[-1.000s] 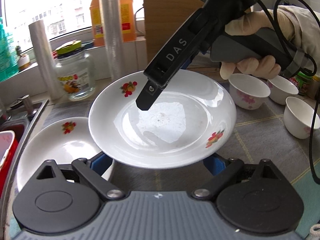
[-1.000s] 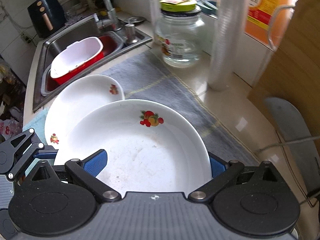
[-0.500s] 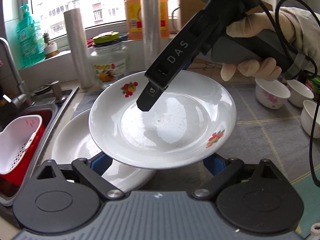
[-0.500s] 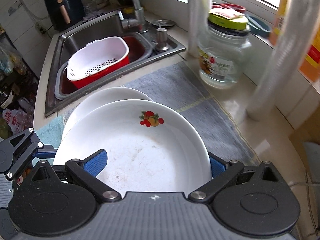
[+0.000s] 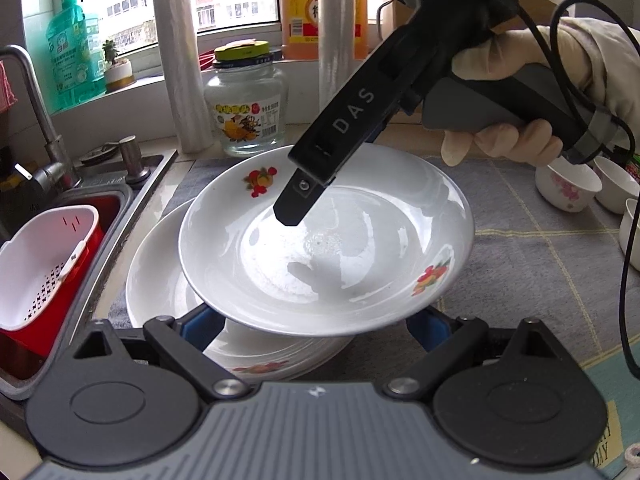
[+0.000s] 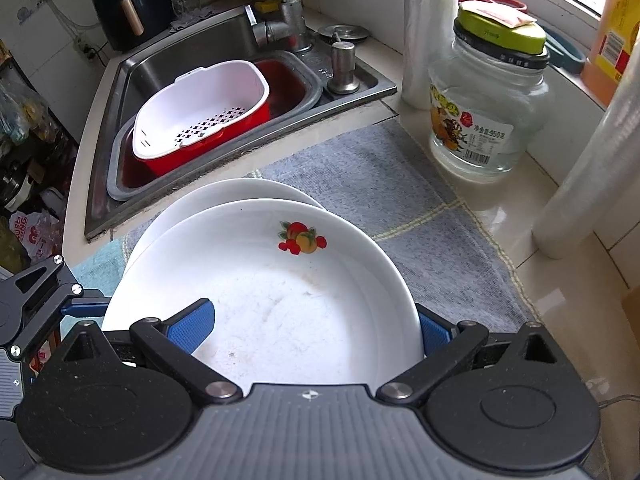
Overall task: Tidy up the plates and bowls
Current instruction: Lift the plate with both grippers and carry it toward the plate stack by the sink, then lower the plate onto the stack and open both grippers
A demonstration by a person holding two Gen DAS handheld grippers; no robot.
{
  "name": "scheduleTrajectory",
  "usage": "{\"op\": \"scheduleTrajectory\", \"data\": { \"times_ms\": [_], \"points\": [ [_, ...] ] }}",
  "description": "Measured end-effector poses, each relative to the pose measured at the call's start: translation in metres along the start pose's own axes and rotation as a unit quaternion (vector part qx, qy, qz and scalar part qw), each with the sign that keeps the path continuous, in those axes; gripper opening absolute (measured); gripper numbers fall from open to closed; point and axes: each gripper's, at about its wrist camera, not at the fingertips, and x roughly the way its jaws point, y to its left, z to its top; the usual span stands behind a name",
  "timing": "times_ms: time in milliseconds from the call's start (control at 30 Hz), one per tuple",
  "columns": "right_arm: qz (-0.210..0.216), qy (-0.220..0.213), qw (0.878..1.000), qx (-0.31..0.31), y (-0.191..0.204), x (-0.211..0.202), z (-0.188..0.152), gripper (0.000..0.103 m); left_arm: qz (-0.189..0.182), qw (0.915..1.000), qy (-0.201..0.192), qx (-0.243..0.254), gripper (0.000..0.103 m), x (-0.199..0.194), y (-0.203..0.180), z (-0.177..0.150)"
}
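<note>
A white plate (image 5: pixel 332 264) with fruit prints hangs over a stack of like plates (image 5: pixel 160 280) on the grey mat. My left gripper (image 5: pixel 310 320) clasps its underside, with a blue pad tucked under the rim at each side. My right gripper (image 6: pixel 312 328) is shut on the plate (image 6: pixel 280 300): one pad lies inside it and the other outside the rim. In the left wrist view its black upper finger (image 5: pixel 296 204) rests in the plate's bowl, held by a gloved hand (image 5: pixel 504 140). The stack (image 6: pixel 224 196) peeks out behind the plate. Small flowered bowls (image 5: pixel 568 188) stand at the right.
A steel sink (image 6: pixel 168 60) holds a red and white strainer basket (image 6: pixel 200 112), just left of the stack. A glass jar (image 6: pixel 488 112), film rolls (image 5: pixel 182 68) and an orange bottle (image 5: pixel 304 8) line the back. The grey mat (image 6: pixel 380 176) covers the counter.
Both grippers have carried the plate left toward the sink, from beside the lower plates to over them. The sink and basket have come into view; the bowls slid to the right edge.
</note>
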Motion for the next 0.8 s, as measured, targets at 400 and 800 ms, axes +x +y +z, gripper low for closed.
{"op": "scheduleTrajectory", "data": {
  "times_ms": [400,800],
  "points": [
    [-0.003,0.006,1.0,-0.012,0.006,0.008,0.009,0.103,-0.006,0.9999,0.005,-0.015,0.096,0.002,0.01,-0.001],
    [-0.009,0.017,0.999,-0.027,0.012,0.019,0.017,0.103,-0.027,0.9982,0.024,-0.048,0.096,0.006,0.024,0.003]
  ]
}}
